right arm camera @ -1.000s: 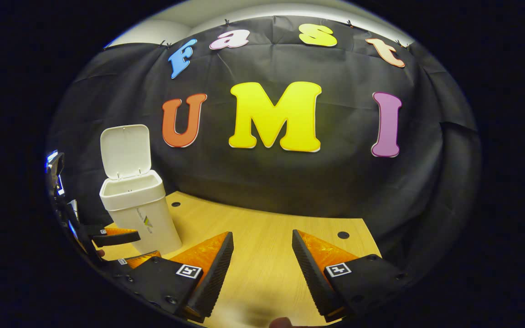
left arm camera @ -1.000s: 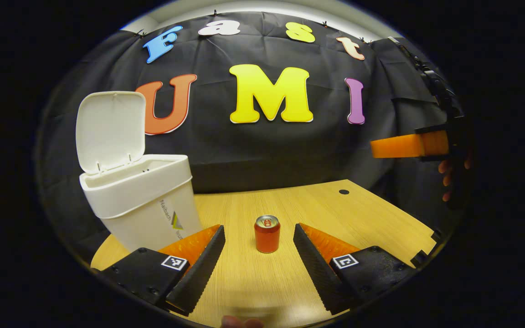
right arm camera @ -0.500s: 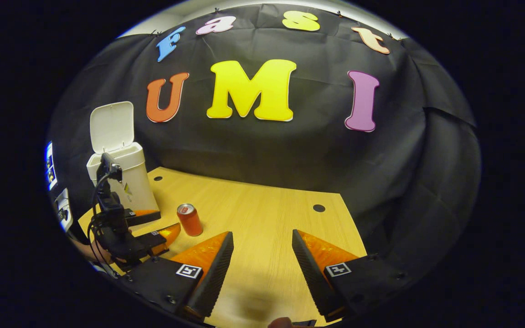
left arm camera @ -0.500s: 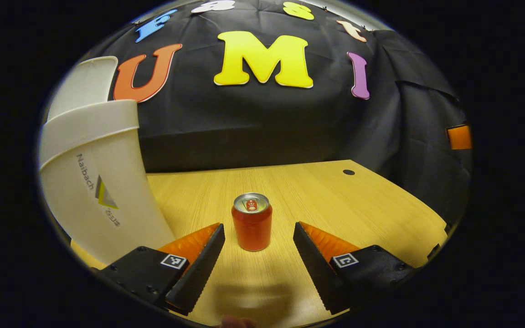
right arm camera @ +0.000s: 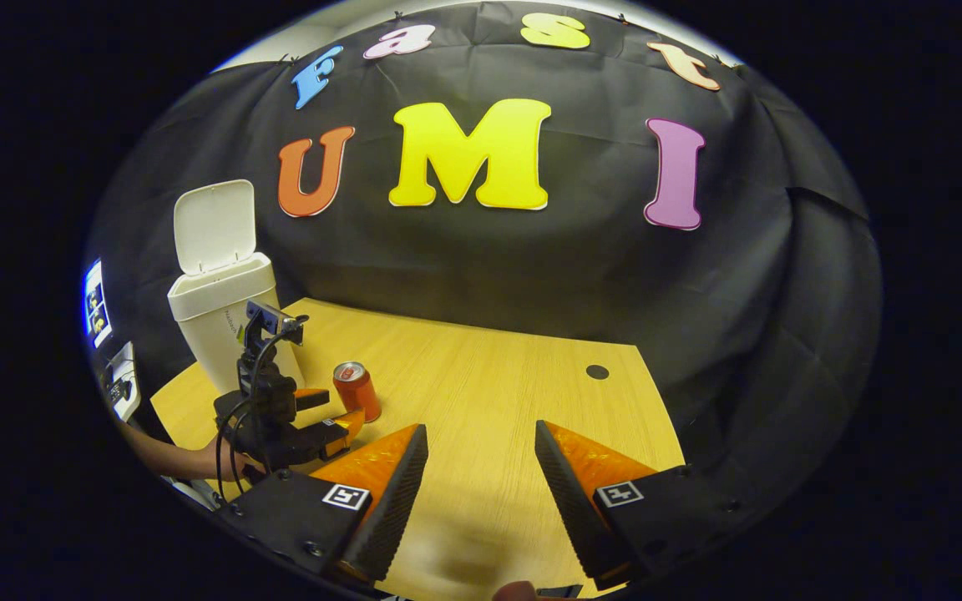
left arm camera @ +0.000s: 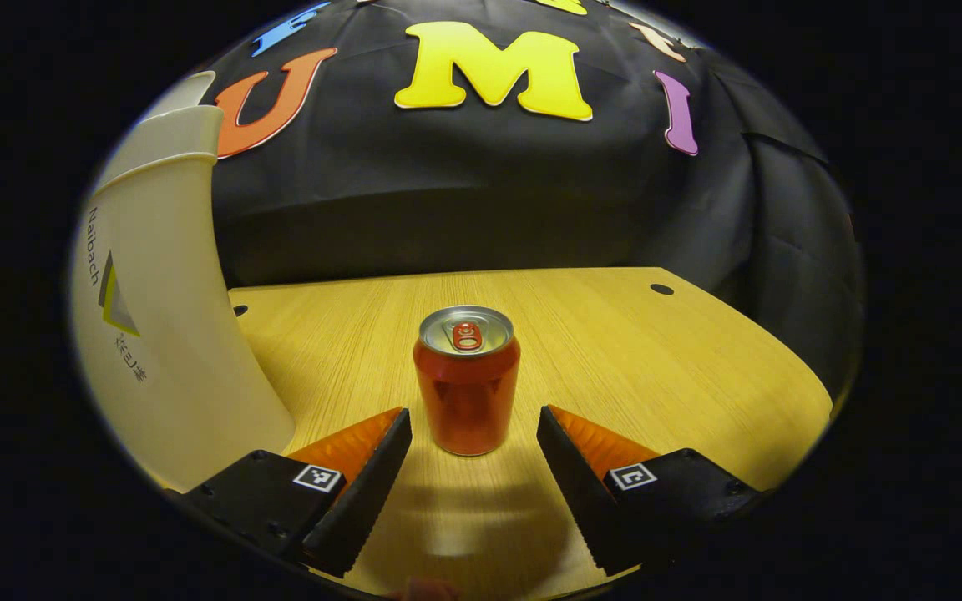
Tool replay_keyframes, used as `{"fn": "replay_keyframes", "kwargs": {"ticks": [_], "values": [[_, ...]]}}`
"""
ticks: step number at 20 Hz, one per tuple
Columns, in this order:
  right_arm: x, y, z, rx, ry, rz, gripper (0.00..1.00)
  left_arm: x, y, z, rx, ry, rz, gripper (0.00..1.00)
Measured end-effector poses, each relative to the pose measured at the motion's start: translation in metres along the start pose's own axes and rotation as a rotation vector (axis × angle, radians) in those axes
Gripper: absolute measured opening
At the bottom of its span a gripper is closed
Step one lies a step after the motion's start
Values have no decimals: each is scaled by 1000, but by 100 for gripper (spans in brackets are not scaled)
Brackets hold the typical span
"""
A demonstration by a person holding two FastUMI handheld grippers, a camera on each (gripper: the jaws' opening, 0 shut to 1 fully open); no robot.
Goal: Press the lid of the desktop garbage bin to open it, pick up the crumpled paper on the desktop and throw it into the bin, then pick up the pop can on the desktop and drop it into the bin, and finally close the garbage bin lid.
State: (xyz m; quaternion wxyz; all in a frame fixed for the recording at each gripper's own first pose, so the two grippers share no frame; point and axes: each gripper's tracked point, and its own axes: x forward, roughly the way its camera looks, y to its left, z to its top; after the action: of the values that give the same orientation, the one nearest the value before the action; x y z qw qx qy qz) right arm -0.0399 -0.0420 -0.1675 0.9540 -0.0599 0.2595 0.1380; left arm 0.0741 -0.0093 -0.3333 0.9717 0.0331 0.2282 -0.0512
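The left gripper (left arm camera: 474,434) stands low over the desk (left arm camera: 656,367) with its jaws spread wide and nothing held. The pop can (left arm camera: 467,380) is upright just beyond the fingertips and centred on the gap between them; neither finger touches it. In the right gripper view the same tool (right arm camera: 326,413) appears at the near left of the desk, a hand (right arm camera: 226,457) behind it, its fingers to either side of the can (right arm camera: 356,390).

The right gripper (right arm camera: 481,463) is likewise wide open and empty, held above bare desk towards the near right, well apart from the can.

The garbage bin (left arm camera: 155,334) stands on the left side of the desk, near the can but not touching it. Its lid (right arm camera: 214,225) is raised and leaning back. No crumpled paper is seen on the desk, so that step is judged complete and the can pick-up is the step in hand.

Handling assessment: the can is rigid but thin-walled, smooth and probably slippery; whether it is full or empty cannot be told. Recommended hold is across the mid-body, fingers on opposite sides, below the top rim. Moderate closing force is advised, as a hard squeeze may dent it, and an off-centre closure may tip it.
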Motion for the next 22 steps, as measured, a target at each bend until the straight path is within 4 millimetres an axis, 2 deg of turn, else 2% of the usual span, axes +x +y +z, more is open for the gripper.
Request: {"fn": "replay_keyframes", "kwargs": {"ticks": [7, 13, 18, 19, 20, 22], "values": [[16, 0, -7, 14, 36, 5, 83, 19, -1, -6, 20, 18, -21, 100], [26, -1, -5, 16, 49, 3, 82, 32, 3, -1, 17, 12, -20, 100], [31, 8, -7, 1, 60, 22, 82, 42, 4, 5, 26, 3, -23, 99], [32, 8, -6, 4, 61, 22, 82, 42, 5, 6, 35, 6, -21, 97], [33, 9, -4, 11, 58, 23, 82, 43, 4, 7, 39, 4, -25, 88], [34, 9, -2, 16, 57, 23, 82, 45, 2, 7, 40, 9, -34, 87]]}}
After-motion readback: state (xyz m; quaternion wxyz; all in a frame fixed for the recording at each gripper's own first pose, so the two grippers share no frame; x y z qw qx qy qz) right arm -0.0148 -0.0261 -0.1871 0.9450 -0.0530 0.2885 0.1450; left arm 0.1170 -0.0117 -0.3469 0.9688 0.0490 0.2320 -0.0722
